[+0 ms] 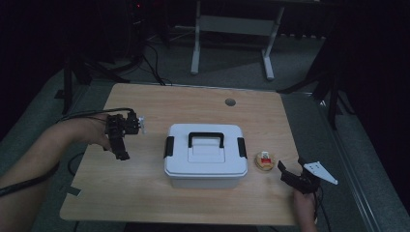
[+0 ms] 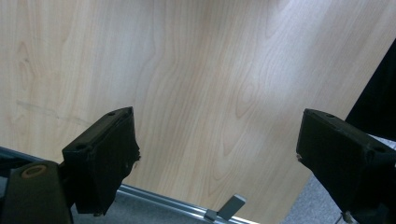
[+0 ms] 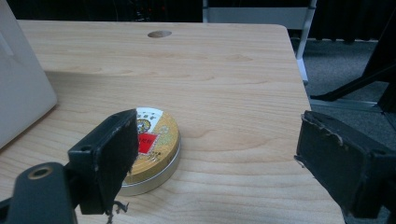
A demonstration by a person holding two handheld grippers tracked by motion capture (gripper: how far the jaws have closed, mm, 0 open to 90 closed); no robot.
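Right claw (image 3: 215,154): jaws apart, round tin (image 3: 152,149) just ahead.
Left claw (image 2: 217,158): jaws apart over bare counter (image 2: 196,70).
Box (image 1: 205,154): lid closed, contents hidden.

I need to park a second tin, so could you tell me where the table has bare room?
The widest bare patch runs behind the white box to the cable hole. The front strip is free too. It is tight at the right, where the round tin sits between box and right gripper.
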